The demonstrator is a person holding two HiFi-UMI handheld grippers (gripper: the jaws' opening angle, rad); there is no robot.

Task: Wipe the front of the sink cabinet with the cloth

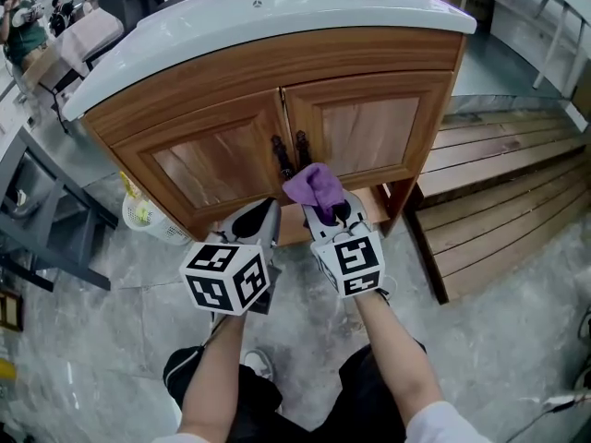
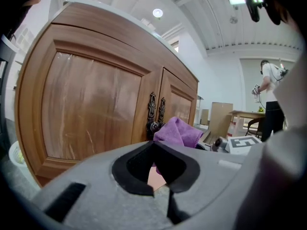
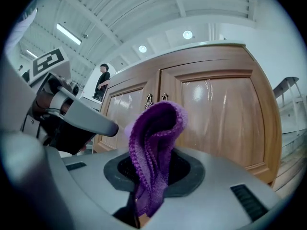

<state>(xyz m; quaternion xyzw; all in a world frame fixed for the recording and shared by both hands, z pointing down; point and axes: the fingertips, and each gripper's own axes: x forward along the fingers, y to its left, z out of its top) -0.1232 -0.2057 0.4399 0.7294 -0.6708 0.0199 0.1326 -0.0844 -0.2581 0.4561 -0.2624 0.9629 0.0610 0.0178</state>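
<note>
The sink cabinet has two wooden doors [image 1: 369, 137] with dark handles [image 1: 280, 155] under a white sink top [image 1: 277, 12]. My right gripper [image 1: 325, 212] is shut on a purple cloth [image 1: 316, 185], which bunches up above its jaws just short of the handles. In the right gripper view the cloth [image 3: 153, 143] rises folded from the closed jaws, cabinet behind. My left gripper [image 1: 268, 209] is beside it on the left, jaws together and holding nothing. The left gripper view shows the left door [image 2: 91, 109], the handles [image 2: 152, 110] and the cloth [image 2: 178, 131].
A white basket [image 1: 152, 218] sits on the floor at the cabinet's left corner. Wooden slats [image 1: 499, 201] lie to the right. A grey table frame [image 1: 46, 210] stands at the left. A person [image 2: 271, 95] stands far off by a table.
</note>
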